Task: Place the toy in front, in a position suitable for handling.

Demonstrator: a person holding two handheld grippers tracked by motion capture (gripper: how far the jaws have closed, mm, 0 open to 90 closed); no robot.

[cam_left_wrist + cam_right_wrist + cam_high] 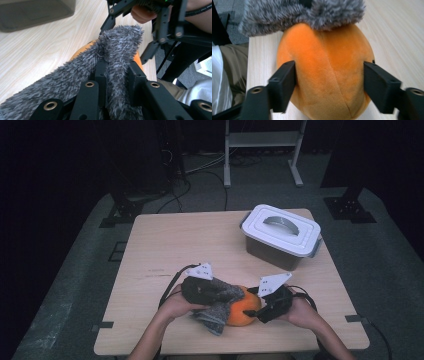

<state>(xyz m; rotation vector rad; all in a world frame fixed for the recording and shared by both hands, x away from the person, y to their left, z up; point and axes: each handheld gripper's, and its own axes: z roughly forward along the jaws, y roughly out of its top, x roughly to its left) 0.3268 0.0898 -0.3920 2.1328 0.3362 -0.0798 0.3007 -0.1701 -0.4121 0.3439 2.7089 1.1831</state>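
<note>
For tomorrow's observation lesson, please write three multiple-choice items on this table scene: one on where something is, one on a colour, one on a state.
1. Where does the storage box stand on the table?
A. far right part
B. near left corner
C. on the floor

2. What colour is the round plush toy?
A. green
B. orange
C. white

3. How is the fuzzy grey cloth held?
A. lying loose, untouched
B. tucked inside the box
C. pinched between the jaws of the left gripper

Answers:
1 A, the high view shows the box at the table's far right, its lid on.
2 B, the right gripper view shows orange plush between the jaws of the right gripper, which flank the toy's two sides.
3 C, the left gripper view shows both jaws closed on a fold of the cloth, which drapes over the toy.
</note>
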